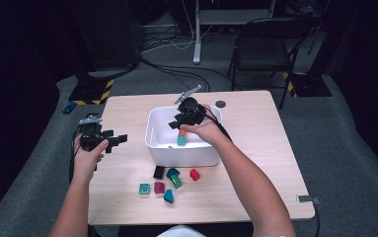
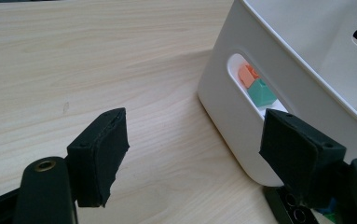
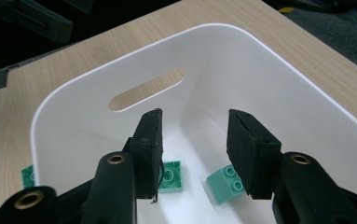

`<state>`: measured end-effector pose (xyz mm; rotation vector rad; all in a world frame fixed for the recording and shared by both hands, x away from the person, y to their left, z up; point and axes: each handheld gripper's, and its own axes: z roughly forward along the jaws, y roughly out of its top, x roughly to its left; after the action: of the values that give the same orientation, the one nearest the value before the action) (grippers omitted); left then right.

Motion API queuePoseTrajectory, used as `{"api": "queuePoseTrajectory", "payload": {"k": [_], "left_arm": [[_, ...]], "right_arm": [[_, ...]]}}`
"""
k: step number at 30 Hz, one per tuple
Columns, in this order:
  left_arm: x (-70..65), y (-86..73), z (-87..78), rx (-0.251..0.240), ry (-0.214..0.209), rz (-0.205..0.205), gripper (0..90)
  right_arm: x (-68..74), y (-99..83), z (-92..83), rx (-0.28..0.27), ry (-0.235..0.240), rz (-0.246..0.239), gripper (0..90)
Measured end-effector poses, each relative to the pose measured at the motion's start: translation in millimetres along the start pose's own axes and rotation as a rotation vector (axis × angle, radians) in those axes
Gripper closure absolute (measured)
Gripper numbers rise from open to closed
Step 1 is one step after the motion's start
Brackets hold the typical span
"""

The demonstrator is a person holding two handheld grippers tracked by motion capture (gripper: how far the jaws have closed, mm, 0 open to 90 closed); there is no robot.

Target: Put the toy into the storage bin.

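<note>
The right gripper (image 3: 192, 149) hangs inside the white bin (image 3: 278, 70), jaws parted and empty, with two green studded bricks (image 3: 225, 183) on the bin floor just beneath its tips. The left gripper (image 2: 192, 154) rests open over the table (image 2: 97, 60) beside the bin's handle slot; no readable lettering is visible on any brick

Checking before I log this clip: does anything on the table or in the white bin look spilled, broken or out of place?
Nothing stands out. The white bin sits upright on the table, with green bricks lying on its floor. The loose bricks lie in a small cluster in front of it, none near the edge. The right gripper hangs in the bin with nothing between its jaws.
</note>
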<state>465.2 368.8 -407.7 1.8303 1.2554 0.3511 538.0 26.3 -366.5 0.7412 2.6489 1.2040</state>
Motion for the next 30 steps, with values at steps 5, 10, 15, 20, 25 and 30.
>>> {"api": "queuePoseTrajectory", "payload": {"k": [5, 10, 15, 20, 25, 30], "left_arm": [[0.6, 0.0, -1.1, -0.003, 0.0, -0.004, 23.0], [0.6, -0.1, -0.9, -0.003, 0.003, 0.0, 23.0], [1.0, -0.2, -0.9, 0.0, 0.004, -0.002, 23.0], [0.1, -0.8, 0.0, 0.003, 0.003, -0.008, 23.0], [-0.5, -0.3, 0.0, 0.008, 0.005, 0.002, 23.0], [-0.4, -0.8, 1.0, 0.006, 0.006, 0.0, 23.0]], "right_arm": [[9.2, 2.0, -25.2, -0.034, 0.007, -0.021, 55.8], [16.2, -1.2, -41.5, -0.059, 0.017, -0.025, 55.9], [22.6, -5.2, -52.4, -0.066, 0.029, -0.037, 55.9], [32.6, -16.2, -63.1, -0.065, 0.044, -0.06, 55.9], [40.3, -21.2, -70.5, -0.061, 0.052, -0.074, 55.9], [53.2, -27.1, -80.5, -0.072, 0.067, -0.09, 56.0]]}}
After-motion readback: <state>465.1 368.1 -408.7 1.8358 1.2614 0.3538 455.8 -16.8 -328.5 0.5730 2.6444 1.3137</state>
